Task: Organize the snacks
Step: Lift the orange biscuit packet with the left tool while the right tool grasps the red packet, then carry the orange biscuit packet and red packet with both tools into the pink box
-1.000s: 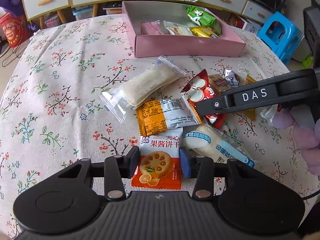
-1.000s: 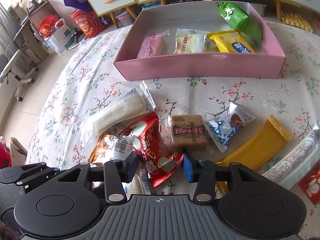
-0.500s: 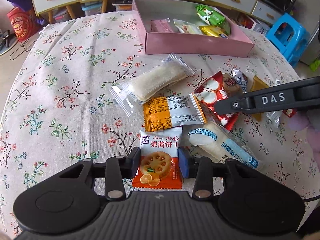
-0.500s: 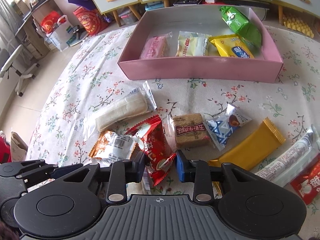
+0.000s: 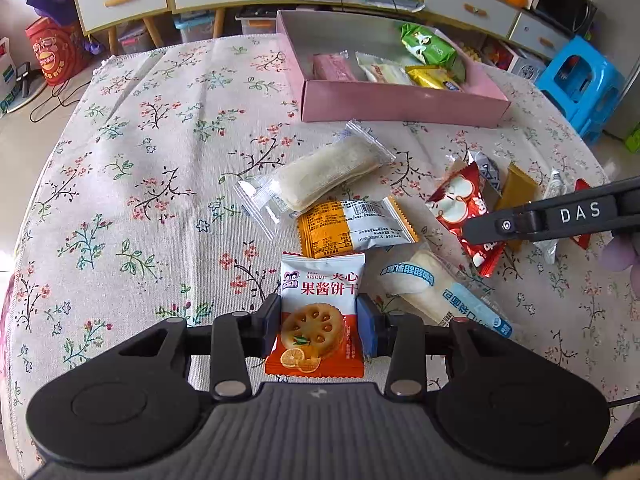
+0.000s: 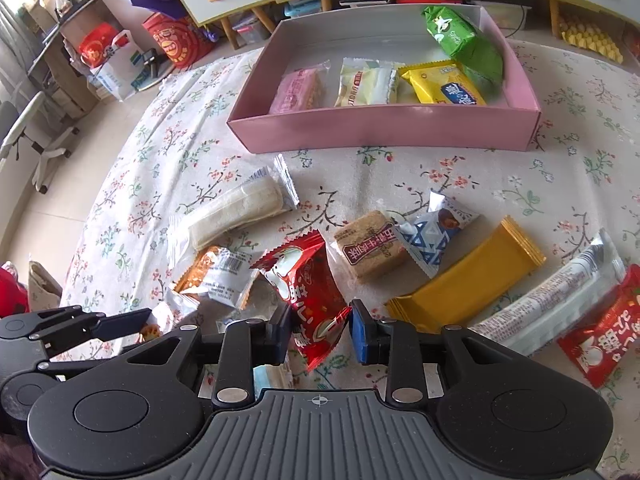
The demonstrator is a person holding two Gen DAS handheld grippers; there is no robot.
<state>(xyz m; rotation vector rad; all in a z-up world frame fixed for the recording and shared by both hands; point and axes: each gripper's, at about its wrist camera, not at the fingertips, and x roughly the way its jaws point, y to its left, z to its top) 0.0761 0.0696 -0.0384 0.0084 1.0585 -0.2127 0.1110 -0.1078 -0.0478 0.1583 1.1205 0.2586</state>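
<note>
Two pkts, each betw. own claw's pads: biscuit pkt (image 5: 320,316), red pkt (image 6: 310,300).

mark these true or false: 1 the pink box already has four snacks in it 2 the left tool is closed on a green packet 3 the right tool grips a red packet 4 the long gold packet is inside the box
1. True: the pink box holds a pink packet, a pale packet, a yellow packet and a green packet.
2. False: the left tool is closed on a white and orange biscuit packet.
3. True: the right tool grips the red packet.
4. False: the gold packet lies on the tablecloth, outside the box.
</note>
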